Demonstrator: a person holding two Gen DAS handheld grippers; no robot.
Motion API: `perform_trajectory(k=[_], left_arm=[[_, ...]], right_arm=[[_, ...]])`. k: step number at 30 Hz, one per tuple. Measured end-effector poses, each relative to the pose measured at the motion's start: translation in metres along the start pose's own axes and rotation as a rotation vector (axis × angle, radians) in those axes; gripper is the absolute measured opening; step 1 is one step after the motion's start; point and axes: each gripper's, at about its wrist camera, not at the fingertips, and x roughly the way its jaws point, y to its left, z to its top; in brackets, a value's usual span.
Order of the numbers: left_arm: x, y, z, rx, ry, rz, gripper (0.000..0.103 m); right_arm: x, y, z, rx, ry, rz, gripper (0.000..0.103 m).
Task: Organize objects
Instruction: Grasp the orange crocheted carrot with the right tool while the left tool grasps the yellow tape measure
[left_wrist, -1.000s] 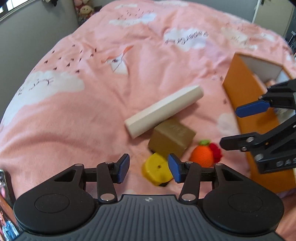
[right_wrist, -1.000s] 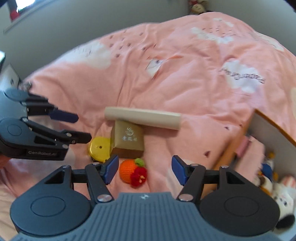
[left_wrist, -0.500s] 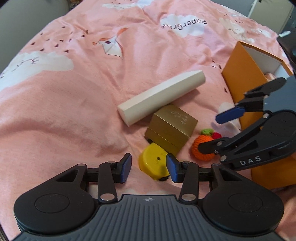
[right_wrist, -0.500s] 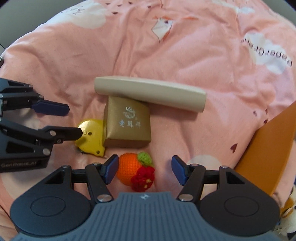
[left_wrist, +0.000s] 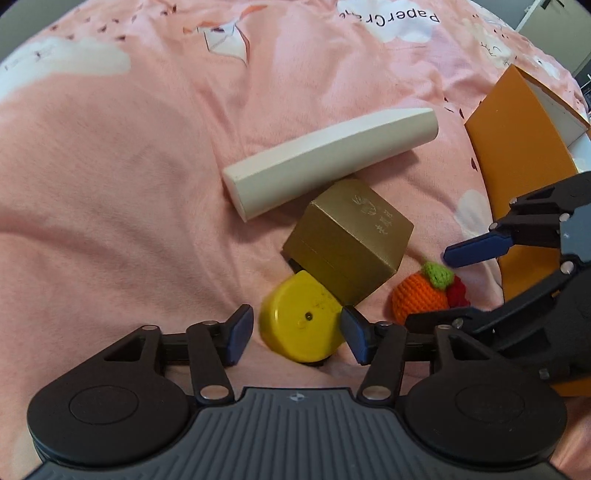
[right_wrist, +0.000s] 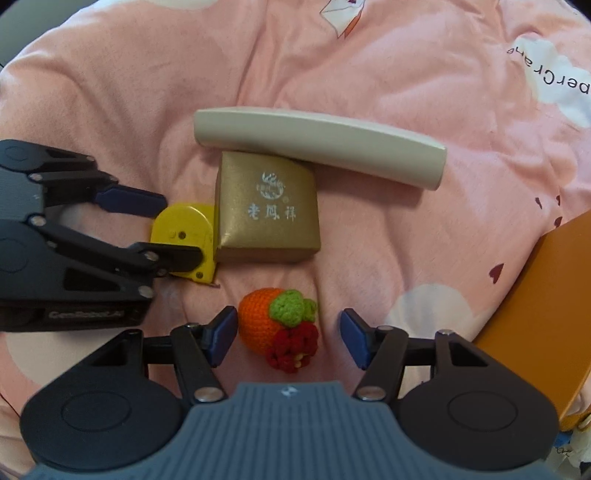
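Both grippers have closed in, fingers spread: left (left_wrist: 297, 334) around one yellow tape measure (left_wrist: 301, 326), right (right_wrist: 288, 338) around one crocheted orange (right_wrist: 275, 326).

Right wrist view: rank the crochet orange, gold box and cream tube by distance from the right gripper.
From the right gripper:
1. crochet orange, between its open fingers.
2. gold box, just beyond, slightly left.
3. cream tube, farthest, lying across behind the box.

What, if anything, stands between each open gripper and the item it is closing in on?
Nothing visible. The left gripper already has its open fingers on either side of the yellow tape measure, which lies against the gold box. The right gripper likewise flanks the crocheted orange, which lies free.
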Motion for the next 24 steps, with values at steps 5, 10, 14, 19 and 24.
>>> perform_trajectory(k=[5,10,14,19,24], left_arm=[[0.005,0.001,0.000,-0.011,0.003,-0.028,0.061],[-0.009,-0.001,-0.008,-0.032,-0.063,-0.029,0.038],[-0.024,-0.007,-0.016,-0.032,-0.112,-0.028,0.033],[-0.025,-0.022,-0.017,-0.028,-0.100,-0.017,0.031],[-0.009,-0.017,-0.018,-0.092,-0.058,-0.003,0.044]], right_arm=[[0.000,0.000,-0.005,0.008,0.015,0.037,0.048],[-0.005,0.002,-0.011,0.006,-0.008,0.026,0.047],[-0.016,0.001,-0.019,0.014,-0.045,0.018,0.047],[-0.023,0.003,-0.025,0.021,-0.075,-0.018,0.047],[-0.029,0.001,-0.032,0.048,-0.115,-0.046,0.047]])
